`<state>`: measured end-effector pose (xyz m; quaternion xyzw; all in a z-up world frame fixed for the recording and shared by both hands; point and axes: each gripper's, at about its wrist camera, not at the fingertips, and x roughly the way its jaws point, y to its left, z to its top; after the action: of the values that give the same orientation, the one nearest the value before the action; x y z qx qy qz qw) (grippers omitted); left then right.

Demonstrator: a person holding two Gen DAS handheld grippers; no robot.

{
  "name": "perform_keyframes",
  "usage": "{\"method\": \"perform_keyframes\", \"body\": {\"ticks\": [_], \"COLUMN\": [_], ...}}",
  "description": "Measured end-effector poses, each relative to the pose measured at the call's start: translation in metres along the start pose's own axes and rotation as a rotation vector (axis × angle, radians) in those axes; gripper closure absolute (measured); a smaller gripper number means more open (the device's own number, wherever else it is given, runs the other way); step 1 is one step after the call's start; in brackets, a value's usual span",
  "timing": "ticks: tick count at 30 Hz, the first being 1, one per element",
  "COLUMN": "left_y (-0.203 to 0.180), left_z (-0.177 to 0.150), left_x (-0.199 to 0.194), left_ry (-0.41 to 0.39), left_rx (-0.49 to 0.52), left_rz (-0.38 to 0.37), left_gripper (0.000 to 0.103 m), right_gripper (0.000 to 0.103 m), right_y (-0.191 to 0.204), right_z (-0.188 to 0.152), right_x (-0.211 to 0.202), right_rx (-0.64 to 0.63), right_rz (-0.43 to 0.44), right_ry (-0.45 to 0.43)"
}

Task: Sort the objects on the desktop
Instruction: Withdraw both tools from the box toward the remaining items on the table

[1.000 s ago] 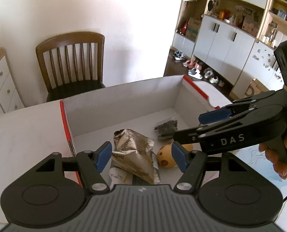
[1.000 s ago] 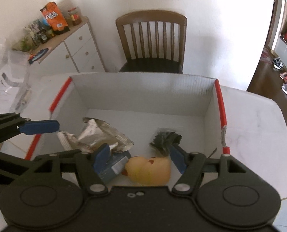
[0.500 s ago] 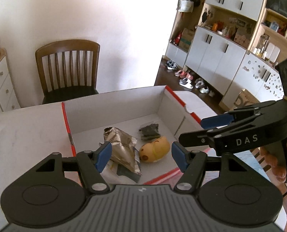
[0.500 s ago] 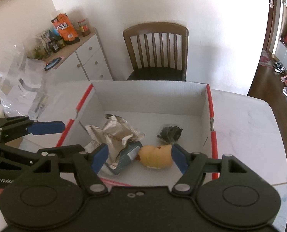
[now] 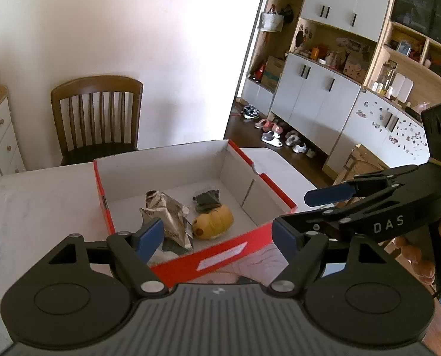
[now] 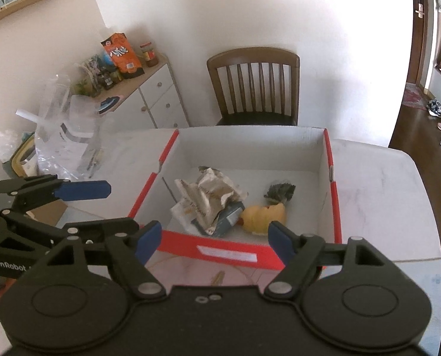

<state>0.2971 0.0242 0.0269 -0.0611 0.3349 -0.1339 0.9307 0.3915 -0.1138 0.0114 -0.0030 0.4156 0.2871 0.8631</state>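
Observation:
A red box (image 5: 220, 252) (image 6: 229, 250) with a white inside stands on the white table. In it lie a crumpled silver wrapper (image 5: 168, 216) (image 6: 210, 192), a yellow duck toy (image 5: 213, 222) (image 6: 263, 215), a dark bundle (image 5: 207, 198) (image 6: 280, 191) and a blue packet (image 6: 229, 221). My left gripper (image 5: 217, 235) is open and empty, held above and in front of the box. My right gripper (image 6: 214, 238) is open and empty, also in front of the box. Each shows in the other's view, the right one (image 5: 309, 212) and the left one (image 6: 122, 207).
A small brass-coloured object (image 6: 217, 277) lies on the table in front of the box. A wooden chair (image 5: 97, 115) (image 6: 254, 86) stands behind the table. Clear plastic bags (image 6: 69, 136) sit at the table's left. A white drawer cabinet (image 6: 158, 98) stands beyond.
Both grippers have pulled back and up from over the box's inside to in front of its near wall. The things in the box lie as before.

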Motion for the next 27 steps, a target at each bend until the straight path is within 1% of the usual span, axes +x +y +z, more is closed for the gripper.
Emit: {"method": "perform_keyframes", "body": {"ticks": [4, 8, 15, 19, 23, 24, 26, 27], "left_y": [-0.005, -0.008, -0.012, -0.014, -0.013, -0.013, -0.013, -0.013], "left_z": [-0.006, -0.014, -0.032, -0.044, -0.053, -0.055, -0.060, -0.062], "left_x": [-0.014, -0.024, -0.037, -0.045, -0.052, -0.054, -0.057, -0.059], "left_ry": [-0.003, -0.007, 0.002, -0.003, -0.004, -0.004, -0.004, -0.007], "left_rx": [0.000, 0.004, 0.013, 0.030, 0.028, 0.025, 0.021, 0.020], "left_rz": [-0.019, -0.023, -0.030, -0.022, -0.029, -0.033, -0.038, -0.038], "left_gripper": [0.023, 0.022, 0.020, 0.016, 0.015, 0.014, 0.006, 0.005], "right_gripper": [0.021, 0.018, 0.015, 0.011, 0.008, 0.007, 0.006, 0.006], "right_y": [0.006, 0.015, 0.026, 0.029, 0.031, 0.032, 0.034, 0.036], "right_z": [-0.012, -0.024, -0.046, -0.060, -0.074, -0.077, -0.083, -0.086], "right_x": [-0.014, -0.027, -0.039, -0.041, -0.044, -0.045, -0.047, -0.048], "right_rx": [0.000, -0.029, -0.031, -0.014, 0.013, 0.018, 0.017, 0.016], "right_rz": [0.013, 0.016, 0.023, 0.024, 0.029, 0.028, 0.021, 0.021], "right_ry": [-0.011, -0.033, -0.043, -0.048, -0.058, -0.062, -0.069, -0.071]}}
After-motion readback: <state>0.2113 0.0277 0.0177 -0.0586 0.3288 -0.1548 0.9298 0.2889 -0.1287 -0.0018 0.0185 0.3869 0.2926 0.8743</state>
